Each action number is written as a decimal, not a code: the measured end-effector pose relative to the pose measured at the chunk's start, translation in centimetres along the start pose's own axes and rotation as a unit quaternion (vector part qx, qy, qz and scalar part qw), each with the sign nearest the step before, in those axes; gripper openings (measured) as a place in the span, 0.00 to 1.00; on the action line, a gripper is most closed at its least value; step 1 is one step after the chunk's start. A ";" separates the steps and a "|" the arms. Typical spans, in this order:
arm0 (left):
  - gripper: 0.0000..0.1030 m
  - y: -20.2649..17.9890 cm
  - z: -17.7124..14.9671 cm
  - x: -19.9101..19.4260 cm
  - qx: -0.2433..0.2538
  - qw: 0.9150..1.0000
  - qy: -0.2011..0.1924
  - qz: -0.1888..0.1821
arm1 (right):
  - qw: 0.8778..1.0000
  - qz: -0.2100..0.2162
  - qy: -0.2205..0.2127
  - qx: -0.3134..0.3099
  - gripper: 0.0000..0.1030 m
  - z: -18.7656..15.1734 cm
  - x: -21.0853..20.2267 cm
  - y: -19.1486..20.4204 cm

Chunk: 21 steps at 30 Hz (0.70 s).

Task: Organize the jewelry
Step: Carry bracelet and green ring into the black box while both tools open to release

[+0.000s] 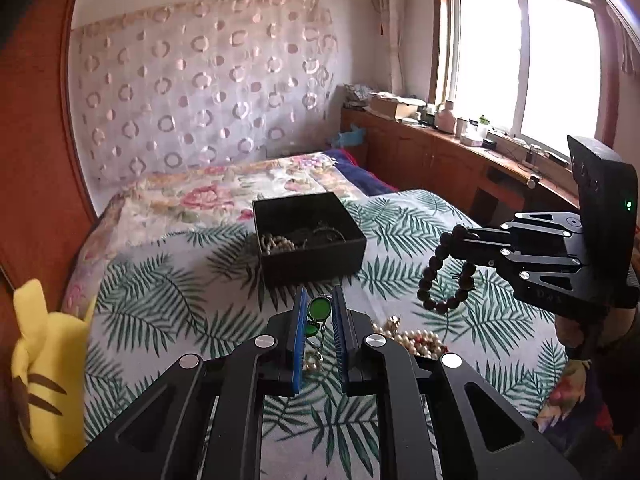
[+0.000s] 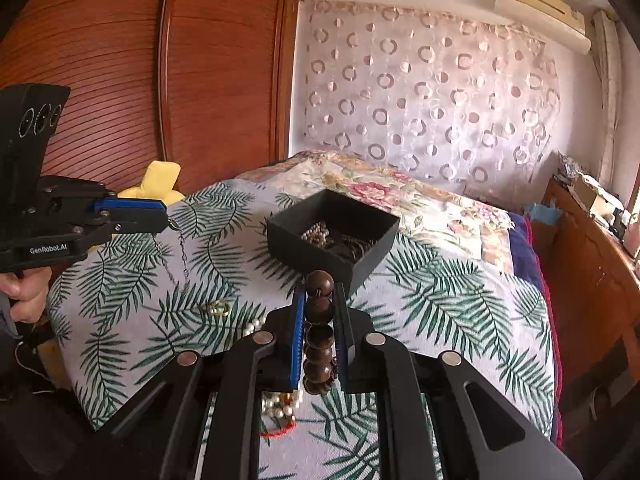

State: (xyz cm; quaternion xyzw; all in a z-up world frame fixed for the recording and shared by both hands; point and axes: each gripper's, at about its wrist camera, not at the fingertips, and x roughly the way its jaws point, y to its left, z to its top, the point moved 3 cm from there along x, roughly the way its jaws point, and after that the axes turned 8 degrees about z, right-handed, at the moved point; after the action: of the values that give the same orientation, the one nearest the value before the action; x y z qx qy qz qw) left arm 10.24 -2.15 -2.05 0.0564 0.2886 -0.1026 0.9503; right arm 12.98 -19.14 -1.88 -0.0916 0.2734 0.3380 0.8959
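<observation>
A green-stone necklace (image 1: 318, 312) is pinched between the left jaws, its thin chain dangling below them. A dark wooden bead bracelet (image 2: 319, 332) is clamped between the right jaws, its loop hanging beneath. Ahead of both jaws sits an open black box (image 1: 308, 236) holding pearls and dark pieces. Below the jaws, on the bed, lie a pearl strand (image 1: 416, 342) and a gold ring (image 2: 220, 308).

Two matte-black handheld tools with blue-lined fingers are seen.

Silver round screws stud the left tool (image 1: 316, 320); white "GenRobot.AI" lettering is printed on it, and a green light is lit on the right tool (image 2: 318, 308).
</observation>
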 end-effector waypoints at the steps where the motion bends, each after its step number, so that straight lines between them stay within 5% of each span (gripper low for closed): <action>1: 0.11 0.0 0.2 0.0 0.001 1.000 -0.001 0.001 | 1.000 -0.001 -0.002 -0.002 0.14 0.4 0.0 -0.1; 21: 0.11 1.0 6.7 1.7 0.005 0.999 -0.034 0.018 | 1.000 -0.002 -0.015 -0.002 0.14 8.2 5.8 -3.2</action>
State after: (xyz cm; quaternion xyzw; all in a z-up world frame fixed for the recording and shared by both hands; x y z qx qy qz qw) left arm 15.41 -2.57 2.62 0.0627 0.2542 -0.0884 0.9611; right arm 22.23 -15.49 1.73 -0.0891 0.2587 0.3383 0.9004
